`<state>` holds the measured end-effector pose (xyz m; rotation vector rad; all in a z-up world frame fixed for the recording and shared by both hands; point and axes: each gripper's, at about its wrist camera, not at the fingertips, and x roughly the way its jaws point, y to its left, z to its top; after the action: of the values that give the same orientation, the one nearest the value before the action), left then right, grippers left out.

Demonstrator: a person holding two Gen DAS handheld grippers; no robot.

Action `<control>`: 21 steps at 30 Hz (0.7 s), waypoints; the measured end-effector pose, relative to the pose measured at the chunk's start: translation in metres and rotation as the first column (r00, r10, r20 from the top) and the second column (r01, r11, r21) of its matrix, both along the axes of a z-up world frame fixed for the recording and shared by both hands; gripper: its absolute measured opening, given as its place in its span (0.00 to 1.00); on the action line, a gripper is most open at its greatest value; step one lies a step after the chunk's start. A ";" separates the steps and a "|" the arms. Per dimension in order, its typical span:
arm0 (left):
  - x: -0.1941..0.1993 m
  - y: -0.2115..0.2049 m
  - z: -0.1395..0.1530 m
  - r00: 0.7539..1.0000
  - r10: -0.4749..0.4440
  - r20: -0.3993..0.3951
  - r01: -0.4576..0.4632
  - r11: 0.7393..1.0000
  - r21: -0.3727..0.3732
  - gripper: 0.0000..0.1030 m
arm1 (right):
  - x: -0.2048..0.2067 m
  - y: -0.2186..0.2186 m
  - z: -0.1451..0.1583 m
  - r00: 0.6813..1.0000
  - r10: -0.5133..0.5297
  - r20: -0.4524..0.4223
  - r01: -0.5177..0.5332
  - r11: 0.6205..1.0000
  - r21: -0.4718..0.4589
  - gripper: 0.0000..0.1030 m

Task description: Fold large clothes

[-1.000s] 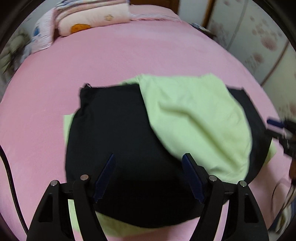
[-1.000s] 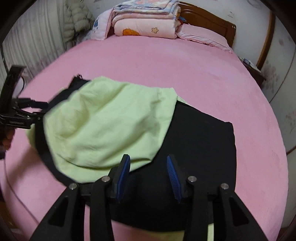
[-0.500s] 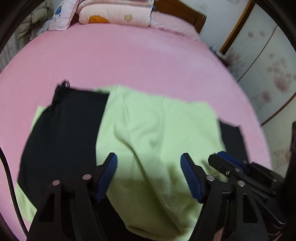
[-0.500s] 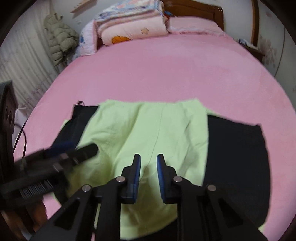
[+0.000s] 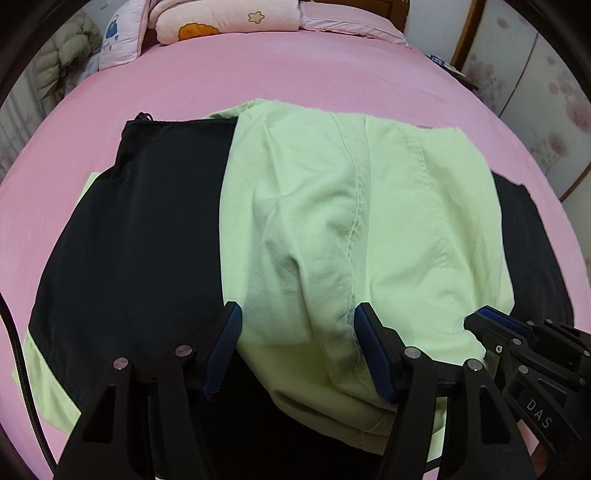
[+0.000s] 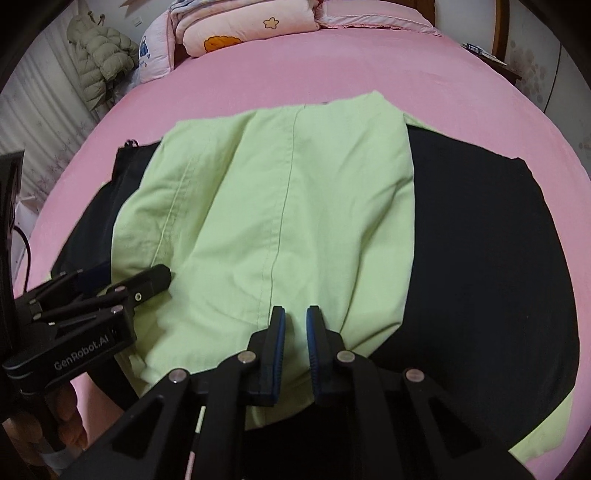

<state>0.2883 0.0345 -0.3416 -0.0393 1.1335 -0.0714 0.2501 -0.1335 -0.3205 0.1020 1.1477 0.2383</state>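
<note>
Light green garment (image 5: 369, 206), black-lined, lies spread on the pink bed (image 5: 295, 74). A green flap is folded over the middle of it; black lining (image 5: 147, 240) shows on either side of that flap, and a green strip peeks out past the black at the near edges.

Right gripper (image 6: 295, 332) over the near edge of the green flap: jaws closing, only a narrow gap left, green cloth lying in that gap. Cannot tell whether the pads press it.

Left gripper (image 5: 297, 332) beside it, over the same flap where green meets black: jaws about half apart, gripping nothing, cloth lying below them.

Beyond the garment, at the head of the bed: folded quilts (image 6: 251, 26). A puffy coat (image 6: 99, 55) hangs off to the side.
</note>
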 end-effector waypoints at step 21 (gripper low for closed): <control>-0.050 0.021 0.029 0.979 0.193 -0.058 -0.198 0.975 -0.097 0.77 | -0.029 0.019 0.055 0.996 0.025 0.081 -0.033 0.995 0.091 0.15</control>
<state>0.2386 0.0560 -0.3131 -0.2450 1.1687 0.0476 0.2211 -0.1143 -0.2652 0.1559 1.0592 0.3187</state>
